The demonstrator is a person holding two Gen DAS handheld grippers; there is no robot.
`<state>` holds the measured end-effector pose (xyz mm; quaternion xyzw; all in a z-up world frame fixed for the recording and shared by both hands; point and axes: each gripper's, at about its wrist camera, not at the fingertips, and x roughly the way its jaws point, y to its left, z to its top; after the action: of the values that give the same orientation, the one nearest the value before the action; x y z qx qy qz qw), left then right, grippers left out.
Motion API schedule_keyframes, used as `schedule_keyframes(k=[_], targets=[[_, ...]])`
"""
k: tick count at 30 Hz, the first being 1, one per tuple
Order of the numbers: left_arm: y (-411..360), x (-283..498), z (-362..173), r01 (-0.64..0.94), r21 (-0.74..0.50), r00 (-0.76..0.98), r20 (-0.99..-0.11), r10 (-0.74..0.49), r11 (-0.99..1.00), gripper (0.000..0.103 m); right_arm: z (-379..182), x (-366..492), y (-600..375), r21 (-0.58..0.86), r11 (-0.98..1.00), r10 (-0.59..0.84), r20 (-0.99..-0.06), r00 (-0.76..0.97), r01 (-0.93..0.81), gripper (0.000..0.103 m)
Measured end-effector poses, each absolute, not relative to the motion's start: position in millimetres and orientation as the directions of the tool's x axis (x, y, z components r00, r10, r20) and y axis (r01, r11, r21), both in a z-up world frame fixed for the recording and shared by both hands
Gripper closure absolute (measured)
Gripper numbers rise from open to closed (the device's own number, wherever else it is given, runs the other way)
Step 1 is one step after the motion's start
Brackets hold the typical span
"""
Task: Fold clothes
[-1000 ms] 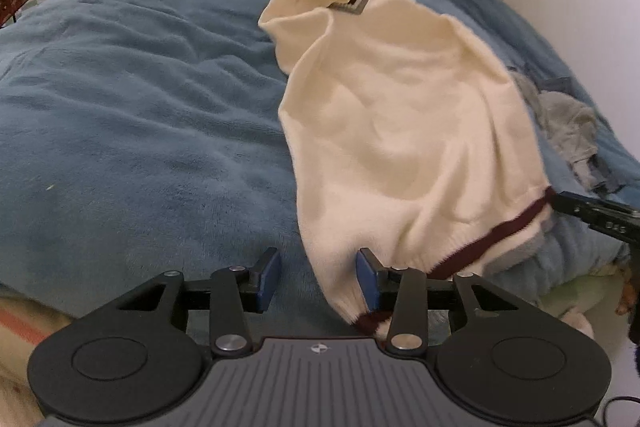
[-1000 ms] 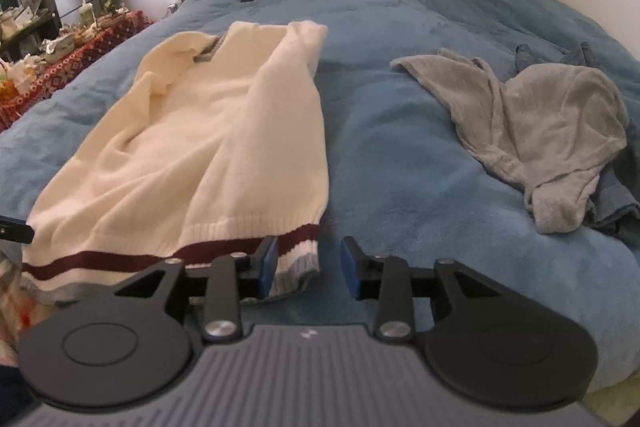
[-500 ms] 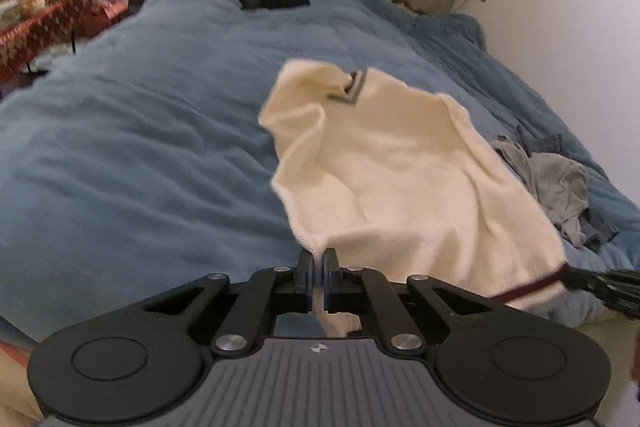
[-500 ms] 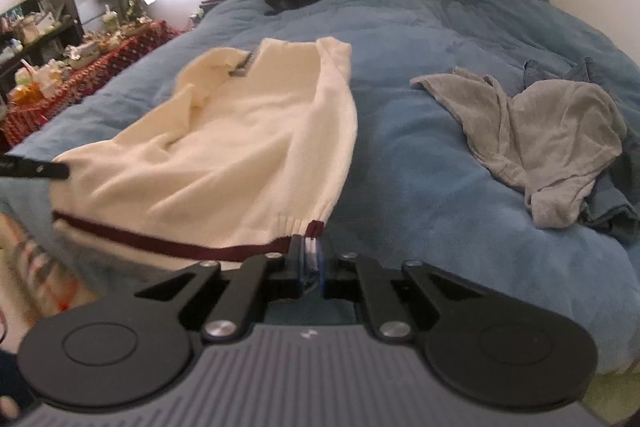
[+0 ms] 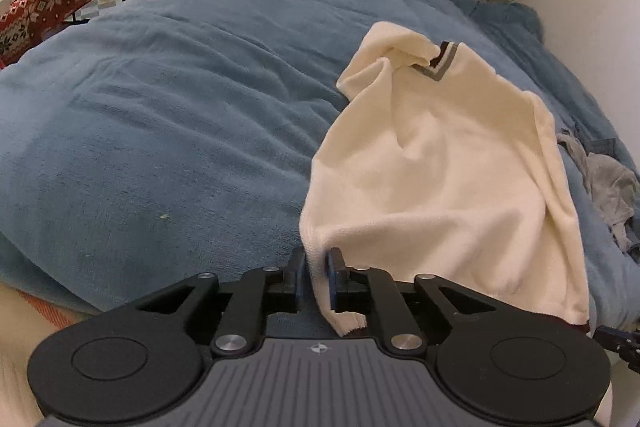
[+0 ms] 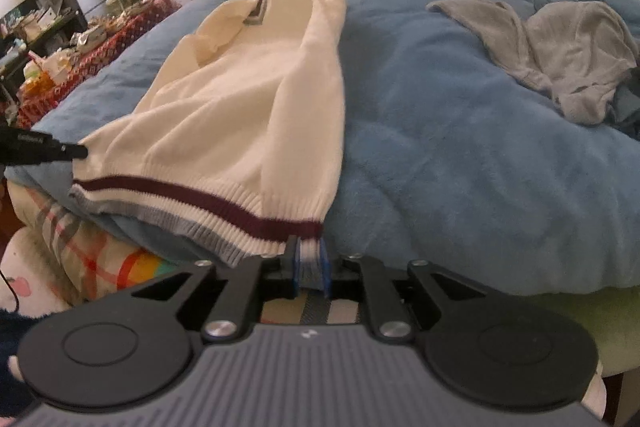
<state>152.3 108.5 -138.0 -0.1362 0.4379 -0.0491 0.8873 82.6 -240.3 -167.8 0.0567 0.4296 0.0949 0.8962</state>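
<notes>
cream sweater [image 5: 440, 163] hem between both opening tools [image 5: 316, 267] [image 6: 309, 261]; maroon stripe [image 6: 224, 205] only in right view.

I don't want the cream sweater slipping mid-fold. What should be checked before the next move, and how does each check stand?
1. Left gripper has the cream sweater hem corner between its pads: ok, but jaws are opening.
2. Right gripper has the striped hem corner between its pads: ok, jaws also opening.
3. Hem taut between both grippers: not ok, it sags.
4. Blue blanket bare where the fold lands: ok.
5. Grey garment apart from the sweater: ok.
6. Sleeves tucked flat: cannot tell.
</notes>
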Motion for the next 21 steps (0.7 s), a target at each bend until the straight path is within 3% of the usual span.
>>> schedule_keyframes(k=[3, 11, 12, 15, 21], targets=[[112.4, 151.6, -129.2, -0.033, -0.280, 0.622, -0.757, -0.200, 0.959, 0.084, -155.0, 83.6, -246.0, 0.174, 0.977, 0.211, -0.741, 0.637, -0.121, 0.078], [109.4, 173.5, -108.5, 0.018, -0.251, 0.650, -0.733, -0.203, 0.968, 0.081, -136.0, 115.5, -255.1, 0.172, 0.979, 0.198, -0.704, 0.682, -0.107, 0.071], [107.1, 178.6, -107.4, 0.024, -0.238, 0.652, -0.732, -0.196, 0.971, 0.079, -134.8, 120.5, -254.5, 0.179, 0.978, 0.204, -0.699, 0.686, -0.108, 0.067], [100.4, 195.7, -104.7, 0.051, -0.221, 0.658, -0.726, -0.199, 0.974, 0.067, -133.0, 144.6, -252.9, 0.191, 0.976, 0.207, -0.682, 0.702, -0.103, 0.066], [85.4, 240.3, -105.7, 0.047, -0.188, 0.661, -0.731, -0.172, 0.981, 0.067, -128.9, 208.5, -249.0, 0.174, 0.981, 0.183, -0.664, 0.725, -0.088, 0.058]])
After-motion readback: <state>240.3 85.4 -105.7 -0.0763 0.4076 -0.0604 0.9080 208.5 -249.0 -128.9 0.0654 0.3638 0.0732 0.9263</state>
